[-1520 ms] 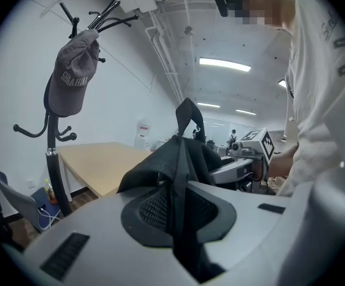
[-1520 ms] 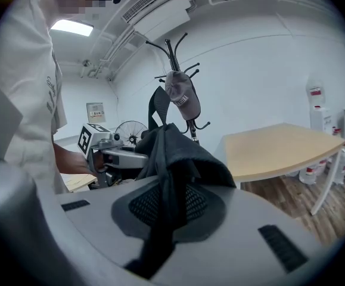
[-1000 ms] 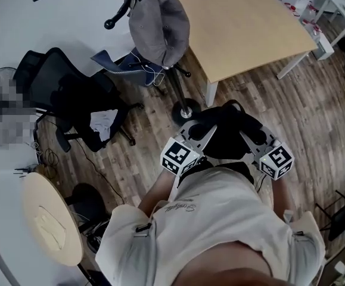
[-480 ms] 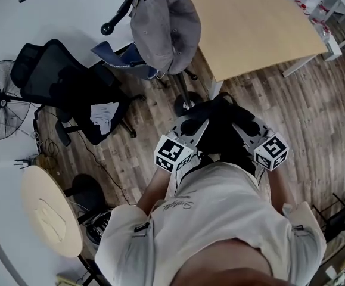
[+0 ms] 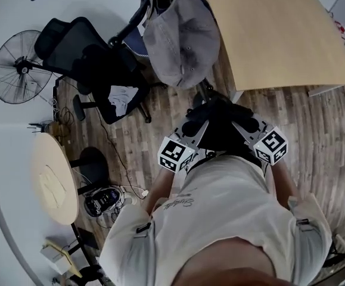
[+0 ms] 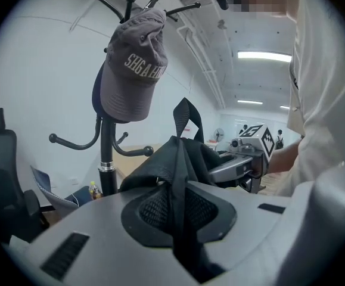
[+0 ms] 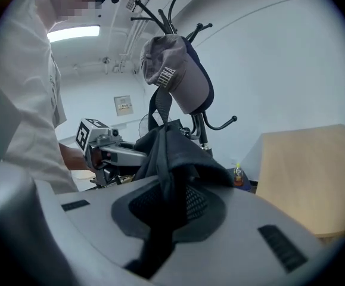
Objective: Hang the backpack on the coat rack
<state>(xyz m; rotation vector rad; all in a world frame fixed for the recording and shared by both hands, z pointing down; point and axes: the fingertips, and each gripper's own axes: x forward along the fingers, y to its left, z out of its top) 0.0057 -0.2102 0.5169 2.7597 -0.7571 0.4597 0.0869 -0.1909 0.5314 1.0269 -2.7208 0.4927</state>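
A black backpack (image 5: 220,126) hangs between my two grippers in front of the person's white shirt. My left gripper (image 5: 191,128) is shut on its fabric and strap (image 6: 178,159). My right gripper (image 5: 248,124) is shut on the other side of the backpack (image 7: 171,154). The coat rack (image 5: 137,18) stands just beyond it, with a grey cap (image 5: 181,37) on an upper hook. In the left gripper view the cap (image 6: 130,70) and the rack's pole (image 6: 105,165) rise left of the backpack. The right gripper view has the cap (image 7: 178,76) above the backpack, with bare hooks (image 7: 223,123) beside it.
A light wooden table (image 5: 279,34) stands right of the rack. A black office chair (image 5: 95,64) with a white cloth, a floor fan (image 5: 17,70) and a round pale table (image 5: 53,177) are at the left. Cables and a power strip (image 5: 103,200) lie on the wooden floor.
Both grippers have carried the backpack closer to the coat rack. The rack's cap now hangs nearly over the bag, and the fan and chair have slid further into view.
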